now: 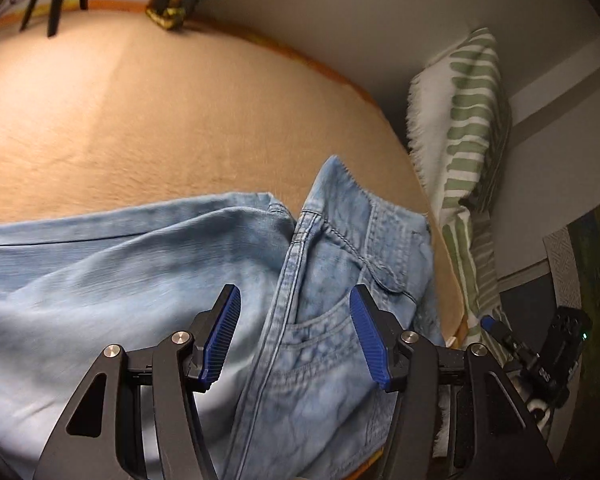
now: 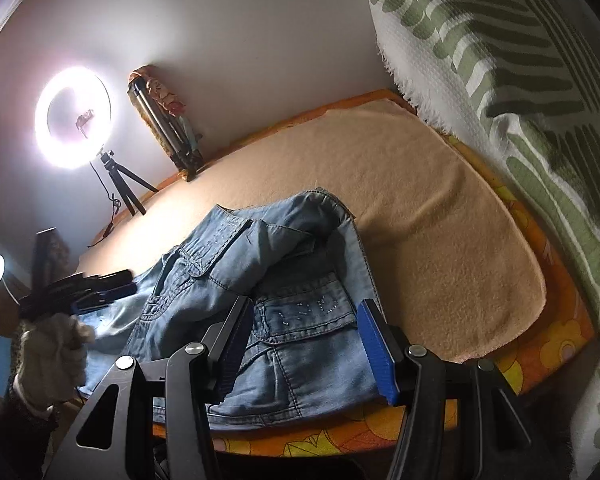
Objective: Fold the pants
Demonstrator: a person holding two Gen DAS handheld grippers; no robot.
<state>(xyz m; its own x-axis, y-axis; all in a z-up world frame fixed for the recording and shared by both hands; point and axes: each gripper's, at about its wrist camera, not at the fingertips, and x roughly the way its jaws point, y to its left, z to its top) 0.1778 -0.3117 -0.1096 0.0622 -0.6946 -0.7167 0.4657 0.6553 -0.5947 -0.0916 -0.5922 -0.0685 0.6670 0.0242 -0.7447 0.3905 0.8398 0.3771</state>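
Note:
Light blue denim pants (image 1: 148,280) lie rumpled on a peach blanket (image 1: 180,120). In the left wrist view the waistband and a front pocket (image 1: 332,328) lie between my fingers. My left gripper (image 1: 296,300) is open just above the pants, holding nothing. In the right wrist view the pants (image 2: 260,280) lie bunched, a back pocket flap (image 2: 308,312) between my fingers. My right gripper (image 2: 304,312) is open over the waist end. The left gripper (image 2: 80,288), held by a gloved hand, shows blurred at the left of that view.
A green-striped white pillow (image 1: 468,128) stands at the blanket's right edge, also large in the right wrist view (image 2: 500,60). A ring light on a small tripod (image 2: 74,120) and a folded tripod (image 2: 164,128) stand by the far wall. An orange floral sheet (image 2: 540,344) edges the blanket.

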